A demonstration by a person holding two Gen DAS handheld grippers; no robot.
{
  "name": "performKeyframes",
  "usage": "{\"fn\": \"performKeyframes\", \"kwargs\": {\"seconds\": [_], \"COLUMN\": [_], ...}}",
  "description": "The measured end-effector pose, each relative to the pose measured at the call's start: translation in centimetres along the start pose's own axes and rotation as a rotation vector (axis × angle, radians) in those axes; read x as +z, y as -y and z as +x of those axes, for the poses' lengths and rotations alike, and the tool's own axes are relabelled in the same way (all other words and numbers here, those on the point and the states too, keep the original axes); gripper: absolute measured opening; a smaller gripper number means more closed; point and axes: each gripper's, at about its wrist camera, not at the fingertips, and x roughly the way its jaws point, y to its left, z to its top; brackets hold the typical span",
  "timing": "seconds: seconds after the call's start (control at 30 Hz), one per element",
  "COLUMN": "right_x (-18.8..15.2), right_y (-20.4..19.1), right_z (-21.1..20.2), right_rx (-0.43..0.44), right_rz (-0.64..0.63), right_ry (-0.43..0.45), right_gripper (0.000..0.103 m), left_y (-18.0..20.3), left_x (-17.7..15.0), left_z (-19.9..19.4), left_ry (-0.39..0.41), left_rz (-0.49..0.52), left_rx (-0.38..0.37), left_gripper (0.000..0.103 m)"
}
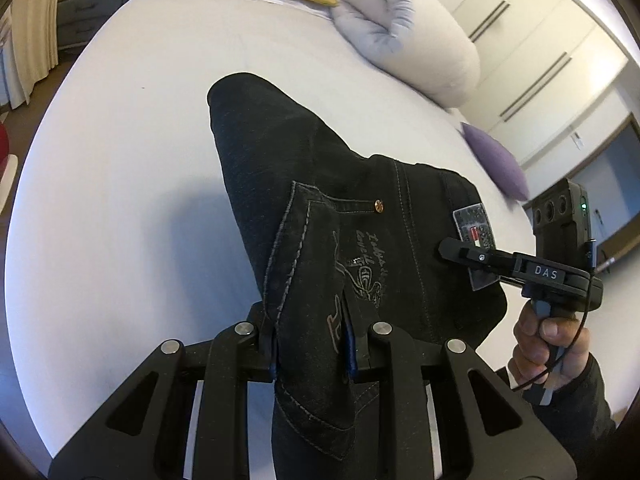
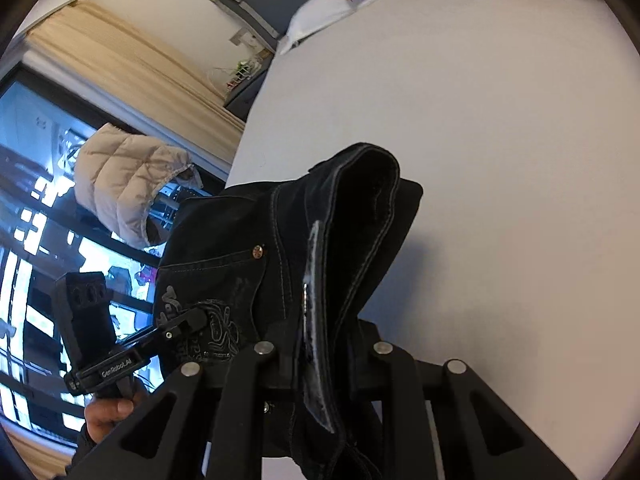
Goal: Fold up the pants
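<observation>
Pants [image 1: 320, 208] hung above the bed [image 1: 120, 160], one leg trailing toward its far end. Left claw [image 1: 312, 354] pinched the pocket edge; right claw [image 1: 452, 250] pinched the waistband, to the left claw's right. Pillows [image 1: 404, 40] lay at the bed's far right, a nightstand [image 1: 86, 12] beyond its far left corner.

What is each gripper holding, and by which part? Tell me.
Both hold the black pants. The left gripper is clamped on the back-pocket area near the waist; the right gripper is clamped on the waistband at the patch.
</observation>
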Motion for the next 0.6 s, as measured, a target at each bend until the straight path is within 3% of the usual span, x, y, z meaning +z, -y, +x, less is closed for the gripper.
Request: {"fn": "performKeyframes", "kwargs": {"seconds": [0.17, 0.2, 0.23, 0.3, 0.37, 0.43, 0.47, 0.53, 0.6], "right_x": [0.9, 0.7, 0.3, -0.2, -0.8, -1.3, -1.3, -1.4, -2.0], "right_y": [2.7, 3.5, 4.7, 6.4, 7.3, 7.2, 6.8, 5.4, 3.8], "right_z": [5.7, 6.6, 7.1, 7.6, 7.6, 7.3, 6.8, 5.3, 2.6], "right_rx": [-0.015, -0.022, -0.004, 0.050, 0.114, 0.116, 0.091, 0.007, -0.047], "right_rz": [0.060, 0.073, 0.105, 0.166, 0.198, 0.197, 0.189, 0.157, 0.111], "right_ry": [-0.068, -0.074, -0.073, -0.059, -0.036, -0.027, -0.020, 0.032, 0.118], "right_gripper": [0.019, 0.024, 0.032, 0.034, 0.034, 0.038, 0.041, 0.058, 0.061], "left_y": [-2.9, -3.7, -4.3, -5.9, -7.0, -7.2, -7.4, -6.2, -3.1], "left_x": [-0.8, -1.0, -1.2, -1.9, -2.6, -2.8, -3.2, -3.1, -3.1], "left_z": [2.7, 3.6, 4.7, 5.7, 5.8, 5.7, 5.0, 3.2, 0.2], "left_ry": [-0.060, -0.069, -0.074, -0.066, -0.031, -0.025, -0.022, 0.020, 0.125], "left_rz": [-0.048, -0.063, -0.082, -0.122, -0.160, -0.158, -0.149, -0.112, -0.055], "left_rx": [0.015, 0.017, 0.016, 0.006, -0.047, -0.049, -0.029, 0.069, 0.135], "left_gripper": [0.022, 0.025, 0.028, 0.041, 0.044, 0.045, 0.050, 0.060, 0.068]}}
